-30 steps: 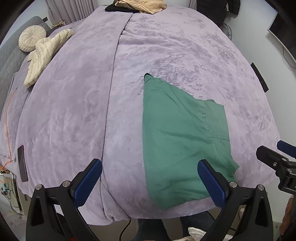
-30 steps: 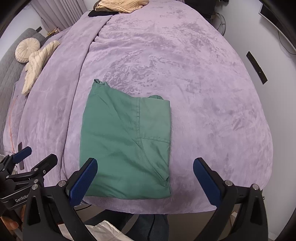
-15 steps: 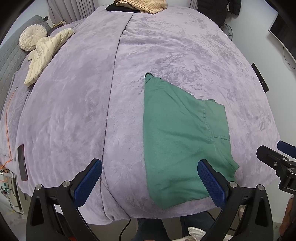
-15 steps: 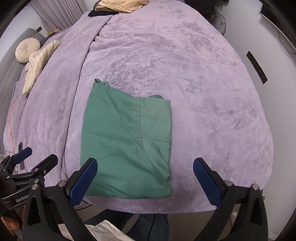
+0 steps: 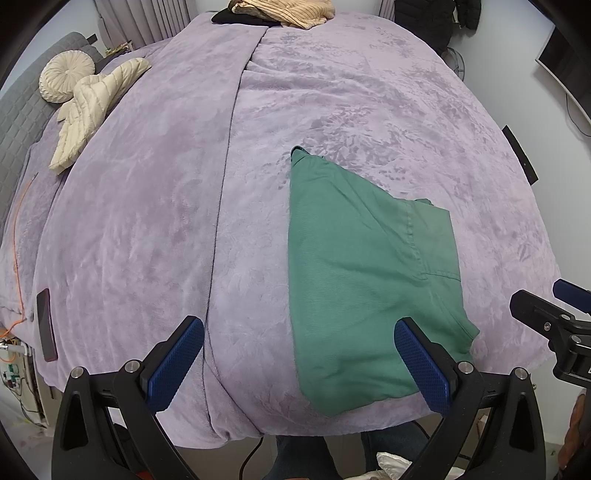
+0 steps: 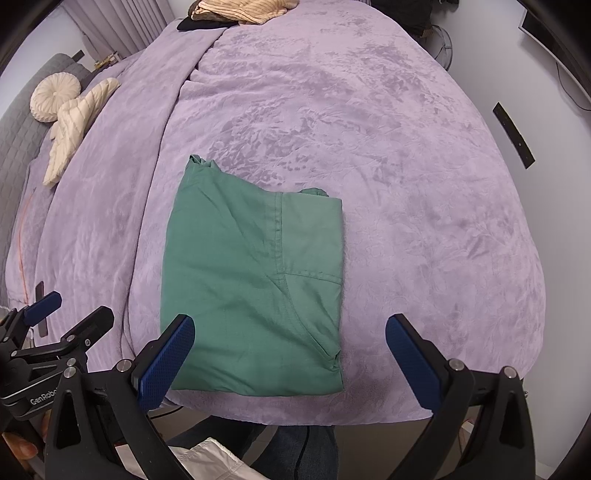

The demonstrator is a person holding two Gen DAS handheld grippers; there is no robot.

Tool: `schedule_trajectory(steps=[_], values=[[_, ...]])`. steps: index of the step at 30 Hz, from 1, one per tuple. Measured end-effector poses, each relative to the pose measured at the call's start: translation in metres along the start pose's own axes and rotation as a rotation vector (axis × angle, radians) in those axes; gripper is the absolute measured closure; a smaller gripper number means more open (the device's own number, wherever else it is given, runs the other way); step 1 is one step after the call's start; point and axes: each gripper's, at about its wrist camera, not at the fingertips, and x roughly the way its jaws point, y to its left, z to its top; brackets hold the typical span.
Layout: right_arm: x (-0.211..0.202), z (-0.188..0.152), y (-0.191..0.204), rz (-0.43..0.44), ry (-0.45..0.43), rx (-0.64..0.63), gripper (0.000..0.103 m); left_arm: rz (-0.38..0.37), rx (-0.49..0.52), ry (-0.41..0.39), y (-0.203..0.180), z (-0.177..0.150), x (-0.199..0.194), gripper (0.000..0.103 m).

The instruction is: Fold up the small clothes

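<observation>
A green garment (image 5: 354,280) lies folded into a rough rectangle on the purple bedspread (image 5: 147,221), near the bed's front edge; it also shows in the right wrist view (image 6: 255,288). My left gripper (image 5: 299,365) is open and empty, held above the front edge, its right finger over the garment's near corner. My right gripper (image 6: 290,362) is open and empty, held above the garment's near edge. Each gripper shows at the side of the other's view.
A beige quilted jacket (image 5: 92,107) and a round cream cushion (image 5: 66,79) lie at the far left. Beige and black clothes (image 5: 280,11) are piled at the far edge. A dark phone (image 5: 46,325) lies at the left edge. White cloth (image 6: 214,461) lies below.
Almost nothing has changed. Both grippers stay open and hover in place; the garment lies as it did.
</observation>
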Motion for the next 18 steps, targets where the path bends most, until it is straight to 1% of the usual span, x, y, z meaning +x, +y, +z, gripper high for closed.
schedule_trajectory(steps=[18], values=[[0.0009, 0.0020, 0.0009, -0.001, 0.003, -0.001, 0.000, 0.002, -0.008, 0.001, -0.0009, 0.0001, -0.0002, 0.000]])
